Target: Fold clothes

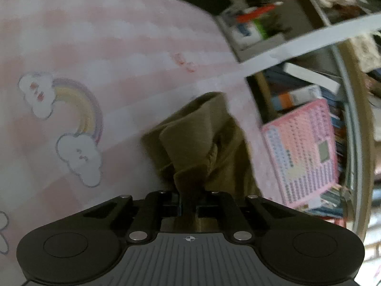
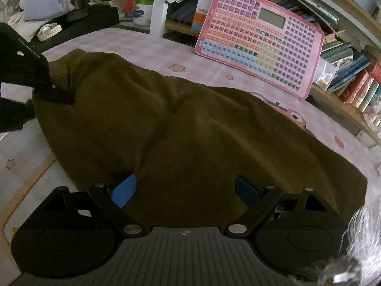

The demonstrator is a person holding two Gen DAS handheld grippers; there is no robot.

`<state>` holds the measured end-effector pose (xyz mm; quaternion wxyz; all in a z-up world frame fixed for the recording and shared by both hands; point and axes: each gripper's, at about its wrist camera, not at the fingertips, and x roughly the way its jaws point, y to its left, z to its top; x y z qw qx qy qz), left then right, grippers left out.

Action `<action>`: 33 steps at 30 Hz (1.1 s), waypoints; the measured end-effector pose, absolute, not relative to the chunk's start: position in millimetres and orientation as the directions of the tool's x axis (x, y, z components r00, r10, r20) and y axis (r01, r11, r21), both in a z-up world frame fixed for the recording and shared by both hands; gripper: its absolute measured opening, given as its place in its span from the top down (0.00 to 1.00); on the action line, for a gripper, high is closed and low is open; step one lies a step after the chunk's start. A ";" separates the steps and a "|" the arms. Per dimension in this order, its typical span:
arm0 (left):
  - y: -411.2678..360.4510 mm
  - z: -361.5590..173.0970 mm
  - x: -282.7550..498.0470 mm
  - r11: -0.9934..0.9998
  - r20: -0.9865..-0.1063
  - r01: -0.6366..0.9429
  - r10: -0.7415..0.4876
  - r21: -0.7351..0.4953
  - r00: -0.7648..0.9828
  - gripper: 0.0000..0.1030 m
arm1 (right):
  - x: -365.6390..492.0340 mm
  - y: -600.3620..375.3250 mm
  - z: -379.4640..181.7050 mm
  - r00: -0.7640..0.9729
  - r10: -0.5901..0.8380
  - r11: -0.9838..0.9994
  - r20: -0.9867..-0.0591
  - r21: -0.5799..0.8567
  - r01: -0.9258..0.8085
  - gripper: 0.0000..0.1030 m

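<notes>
While our left gripper [image 1: 189,205] pinches the olive fleece garment [image 2: 190,128], it bunches softly. Our right gripper [image 2: 187,190] gapes wide; we'd grab the hem toward 6 o'clock.

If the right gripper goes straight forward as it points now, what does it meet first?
Probably the olive-green garment: the open right gripper points into the cloth spread on the pink sheet. The pink keyboard toy stands farther behind.
</notes>
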<state>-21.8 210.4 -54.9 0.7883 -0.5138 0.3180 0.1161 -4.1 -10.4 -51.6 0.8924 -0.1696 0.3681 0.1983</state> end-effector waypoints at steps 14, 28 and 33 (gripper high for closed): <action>95.8 49.4 -29.0 0.950 -0.493 -0.084 -0.080 -0.302 0.867 0.93 | 1.2 -77.4 -26.9 0.627 0.326 0.880 -0.707 -0.015 -0.474 0.11; -81.7 18.0 -16.1 0.951 -0.708 0.250 -0.049 0.183 0.705 0.30 | 9.3 -225.4 -19.5 0.618 0.274 0.957 -0.736 0.146 -0.251 0.11; -121.4 1.8 -24.2 0.924 -0.765 0.329 -0.065 0.197 0.641 0.24 | 15.7 -254.1 -26.9 0.587 0.276 0.961 -0.761 0.197 -0.196 0.11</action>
